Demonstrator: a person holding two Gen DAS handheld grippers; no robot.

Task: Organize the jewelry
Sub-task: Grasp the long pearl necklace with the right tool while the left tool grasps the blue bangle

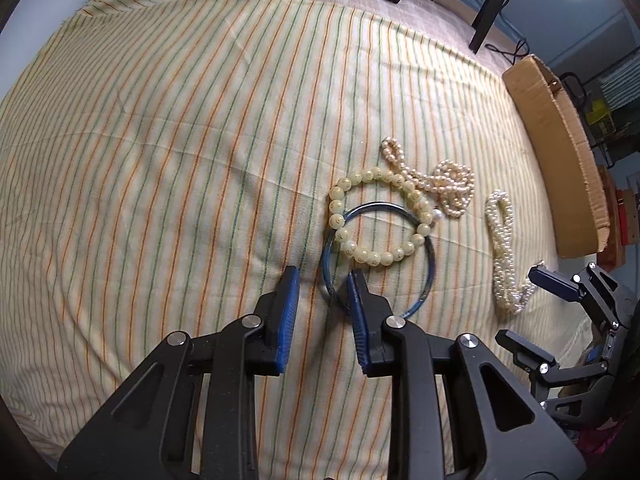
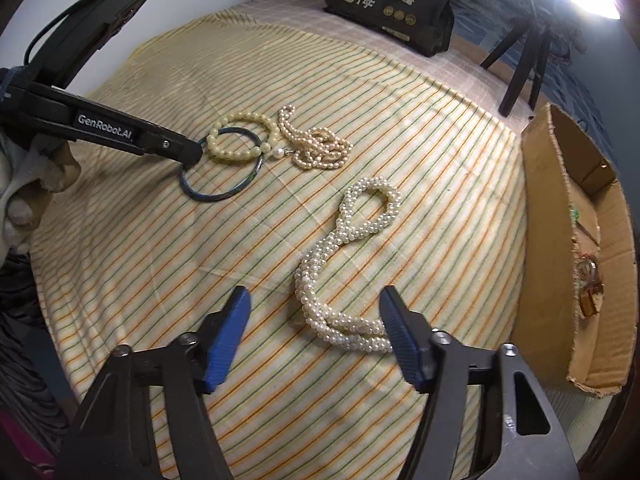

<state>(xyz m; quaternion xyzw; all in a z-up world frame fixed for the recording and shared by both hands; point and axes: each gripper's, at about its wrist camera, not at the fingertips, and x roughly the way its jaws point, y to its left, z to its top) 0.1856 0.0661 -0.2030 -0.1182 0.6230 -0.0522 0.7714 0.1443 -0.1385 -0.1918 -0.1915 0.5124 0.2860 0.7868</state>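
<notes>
A blue bangle (image 1: pixel 430 268) lies on the striped cloth, with a cream bead bracelet (image 1: pixel 374 182) overlapping its far half. My left gripper (image 1: pixel 325 280) is open, its jaws straddling the bangle's near rim. A pinkish pearl strand (image 1: pixel 450 186) lies piled just beyond. A white twisted pearl necklace (image 2: pixel 352 236) lies in an S shape. My right gripper (image 2: pixel 316 300) is open around the necklace's near end, low over the cloth. In the right wrist view the bangle (image 2: pixel 212 196), the bracelet (image 2: pixel 232 154) and my left gripper (image 2: pixel 192 156) are at the left.
An open cardboard box (image 2: pixel 552 216) stands at the right edge of the bed, with a small amber item (image 2: pixel 588 284) inside. A black printed bag (image 2: pixel 392 4) and tripod legs (image 2: pixel 524 68) stand at the far end. The striped cloth (image 1: pixel 160 160) extends wide to the left.
</notes>
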